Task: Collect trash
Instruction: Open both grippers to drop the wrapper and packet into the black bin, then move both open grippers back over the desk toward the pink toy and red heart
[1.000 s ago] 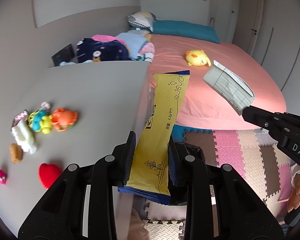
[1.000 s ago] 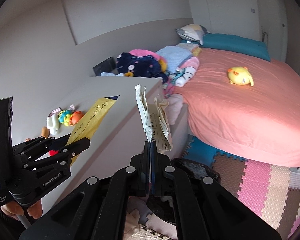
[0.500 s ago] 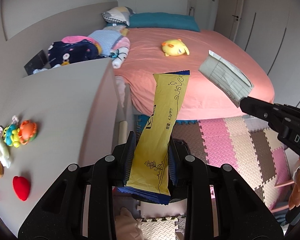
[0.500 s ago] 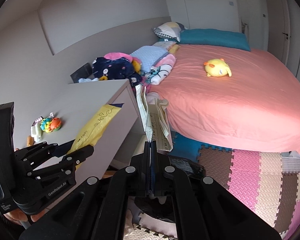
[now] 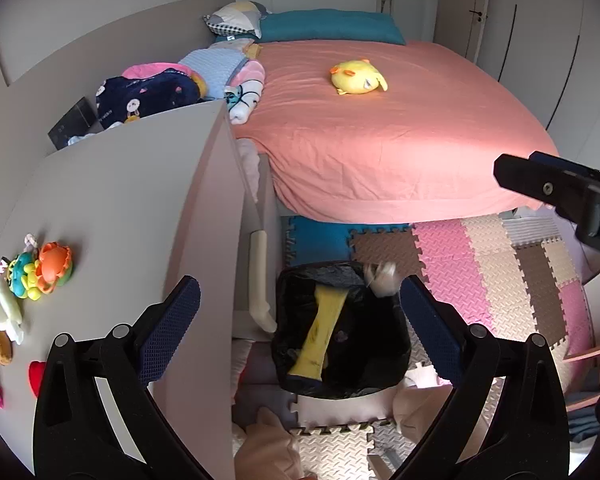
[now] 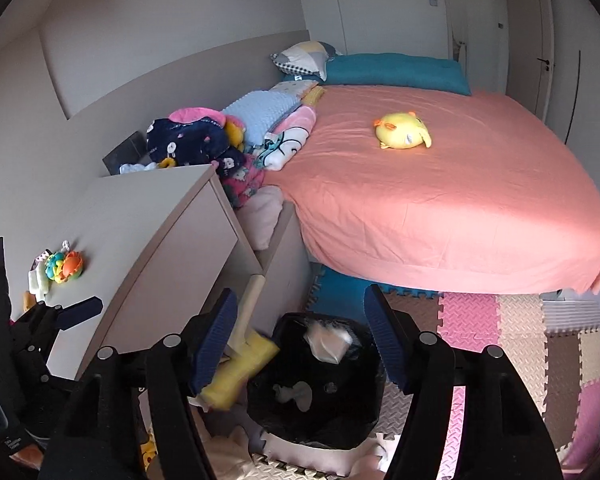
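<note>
While both tools hang spread wide with nothing between their blue pads, the trash shows low in each frame. In the left wrist view, the left tool [image 5: 300, 320] frames a black-lined trash bin [image 5: 384, 376] at lower centre, standing on the foam puzzle mat [image 5: 496, 264] beside the grey desk [image 5: 120, 208]. A yellow wrapper [image 5: 320, 336] leans lengthwise inside the bin, its top toward the far rim. A crumpled white paper [image 5: 384, 280] appears blurred at the bin's upper right rim; whether it touches the liner cannot be told. The right tool [image 5: 540, 180] juts in from the right edge over the bed's corner.

In the right wrist view, the right tool [image 6: 298, 340] brackets the same bin, with the paper over the upper part of its mouth and the wrapper, blurred, at the bin's left edge beside the left pad. The left tool appears small at the left edge.

Small toys, among them an orange plastic one [image 5: 54, 264], sit at the desk's left side. A yellow plush [image 5: 358, 78] lies on the pink bed [image 5: 380, 140] in the upper half.
</note>
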The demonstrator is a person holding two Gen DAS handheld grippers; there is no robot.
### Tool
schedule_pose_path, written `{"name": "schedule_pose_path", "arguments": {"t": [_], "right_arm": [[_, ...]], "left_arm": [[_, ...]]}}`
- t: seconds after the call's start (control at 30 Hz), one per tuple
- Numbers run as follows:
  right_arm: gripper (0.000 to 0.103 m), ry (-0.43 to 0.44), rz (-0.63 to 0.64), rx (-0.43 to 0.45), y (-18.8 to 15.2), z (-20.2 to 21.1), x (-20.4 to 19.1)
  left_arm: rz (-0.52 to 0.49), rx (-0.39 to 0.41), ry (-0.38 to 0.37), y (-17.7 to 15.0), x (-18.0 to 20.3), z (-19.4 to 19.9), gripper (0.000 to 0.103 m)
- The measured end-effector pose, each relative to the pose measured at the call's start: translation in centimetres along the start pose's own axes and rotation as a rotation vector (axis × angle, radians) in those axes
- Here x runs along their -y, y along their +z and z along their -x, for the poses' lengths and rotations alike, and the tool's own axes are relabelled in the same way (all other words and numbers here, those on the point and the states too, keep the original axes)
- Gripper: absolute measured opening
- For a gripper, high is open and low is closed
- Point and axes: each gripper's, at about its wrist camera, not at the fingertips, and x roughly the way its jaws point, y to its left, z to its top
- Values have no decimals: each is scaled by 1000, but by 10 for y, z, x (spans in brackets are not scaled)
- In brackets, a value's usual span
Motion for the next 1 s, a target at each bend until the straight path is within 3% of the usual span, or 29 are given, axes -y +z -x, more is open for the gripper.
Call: {"name": "schedule_pose_path", "arguments": {"t": [0.63,1.0], "right_arm": [[67,30,55,5,-8,5,-38],[67,72,114,-6,-17,1,-83]], "left_arm": [[59,30,21,-18,-32,24,97],[102,39,60,-37,-66,40,97]]}}
